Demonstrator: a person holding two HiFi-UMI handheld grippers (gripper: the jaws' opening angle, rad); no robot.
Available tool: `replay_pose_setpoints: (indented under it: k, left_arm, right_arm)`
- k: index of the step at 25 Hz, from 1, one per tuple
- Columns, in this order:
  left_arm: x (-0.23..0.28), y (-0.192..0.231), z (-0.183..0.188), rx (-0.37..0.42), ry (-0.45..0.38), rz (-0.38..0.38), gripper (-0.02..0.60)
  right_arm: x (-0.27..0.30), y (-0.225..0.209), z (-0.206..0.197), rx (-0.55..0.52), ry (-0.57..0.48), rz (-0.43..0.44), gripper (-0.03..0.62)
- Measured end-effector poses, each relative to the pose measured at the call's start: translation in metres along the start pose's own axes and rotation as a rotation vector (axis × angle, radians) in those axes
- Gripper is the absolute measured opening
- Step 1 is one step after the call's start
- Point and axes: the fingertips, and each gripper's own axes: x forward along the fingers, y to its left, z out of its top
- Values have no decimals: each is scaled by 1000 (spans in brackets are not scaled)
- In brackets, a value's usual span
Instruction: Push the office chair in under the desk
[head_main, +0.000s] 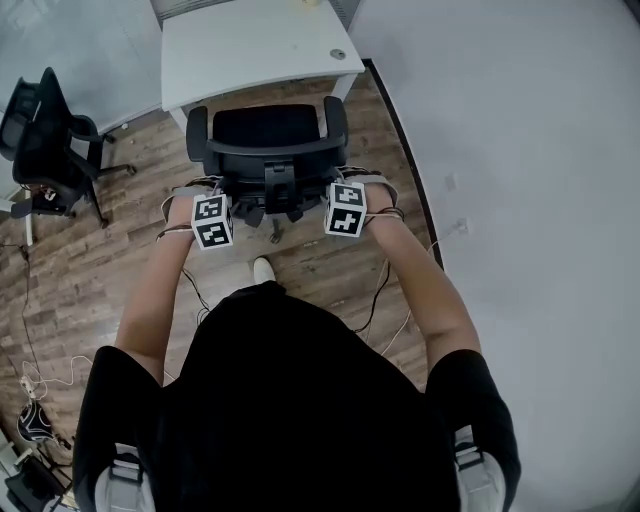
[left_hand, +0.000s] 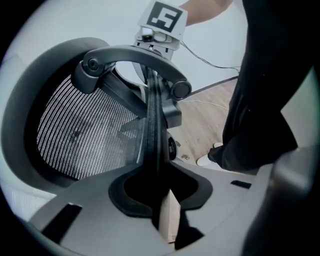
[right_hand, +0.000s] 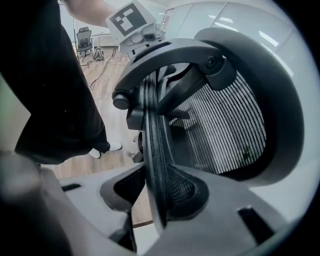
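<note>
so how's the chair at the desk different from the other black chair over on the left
The chair at the desk has its seat close up to the desk; the other chair stands apart at the left. The left hand-held gripper and right hand-held gripper clamp the first one's backrest; the other chair is untouched. Both are black, with armrests, on the wood floor.

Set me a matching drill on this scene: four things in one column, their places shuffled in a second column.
1 desk
2 office chair
3 second chair
4 white shoe

A far left, away from the desk
B just behind the office chair's base
C beyond the office chair, white top
D black, directly in front of the desk

Pairs: 1-C, 2-D, 3-A, 4-B
</note>
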Motion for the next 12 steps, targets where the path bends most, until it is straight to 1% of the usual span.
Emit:
replay_pose_setpoints:
  k: [5, 12]
  left_arm:
    - [9, 17, 7, -7, 1, -3, 81]
    - [23, 39, 16, -29, 7, -9, 81]
  right_arm:
    - [7, -15, -15, -5, 18, 2, 121]
    - [15, -41, -32, -12, 21, -18, 124]
